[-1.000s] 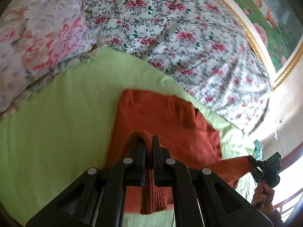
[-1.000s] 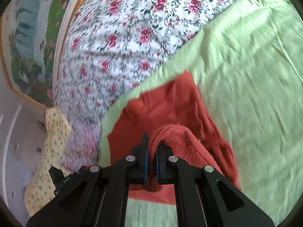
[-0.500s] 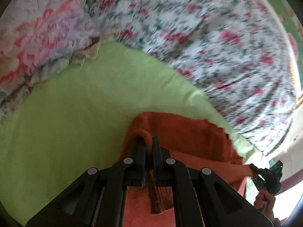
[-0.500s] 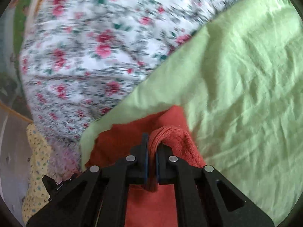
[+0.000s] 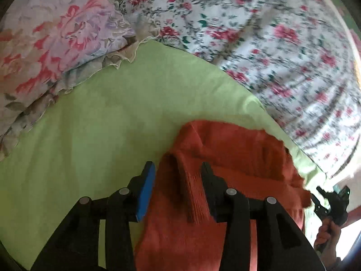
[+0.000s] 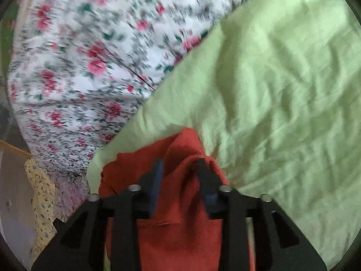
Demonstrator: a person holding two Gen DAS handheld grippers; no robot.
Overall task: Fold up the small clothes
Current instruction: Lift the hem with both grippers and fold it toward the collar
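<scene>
Green sheet (image 5: 94,135), rust-orange knit garment (image 5: 237,153), folded

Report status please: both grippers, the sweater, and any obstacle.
Left gripper and right gripper opening, sweater loose between jaws. Sweater folded on green sheet. Nothing in the way.

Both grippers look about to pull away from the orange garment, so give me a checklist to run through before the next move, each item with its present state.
1. Left gripper jaws opening, ribbed edge between them, pads off it: ok.
2. Right gripper jaws opening, cloth between them, unpinched: ok.
3. Orange garment lying on the green sheet: ok.
4. Folded edges lined up: cannot tell, the grippers cover the near part.
5. Garment clear of the floral bedding: ok.
6. Fabric snagged on a pad: cannot tell.
</scene>
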